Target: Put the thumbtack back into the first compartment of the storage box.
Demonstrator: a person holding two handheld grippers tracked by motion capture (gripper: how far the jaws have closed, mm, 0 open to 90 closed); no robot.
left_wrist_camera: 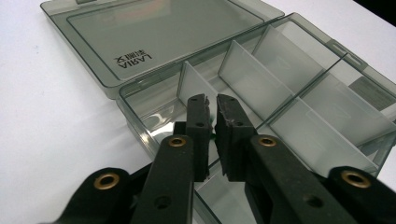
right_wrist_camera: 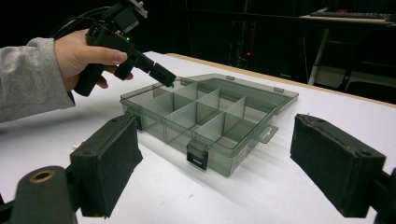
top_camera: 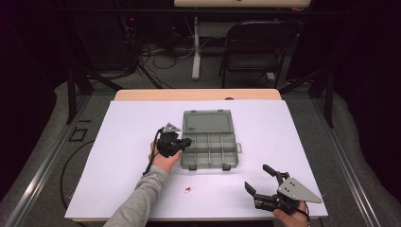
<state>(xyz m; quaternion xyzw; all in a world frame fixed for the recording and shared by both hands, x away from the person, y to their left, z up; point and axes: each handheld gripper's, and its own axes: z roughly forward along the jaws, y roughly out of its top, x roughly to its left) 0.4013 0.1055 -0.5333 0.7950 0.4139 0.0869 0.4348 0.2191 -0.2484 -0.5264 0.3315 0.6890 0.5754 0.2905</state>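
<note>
While the open lid point(left_wrist_camera: 159, 37) of the smoky-grey compartment box point(top_camera: 209, 144) lies flat beside it with "AIRAL" and a few small characters I cannot read printed upside down near its edge, my left gripper point(left_wrist_camera: 211, 103) hangs over the box's near-left corner compartment, its jaws nearly clenched with only a slit between the pads and a speck of green showing in that slit. My right gripper point(right_wrist_camera: 219, 163) rests well apart at the table's point(top_camera: 127, 142) near-right edge, jaws spread wide and empty, facing the box's latched front wall; a small red-and-white piece point(top_camera: 187, 190) lies on the white table between my hands.
</note>
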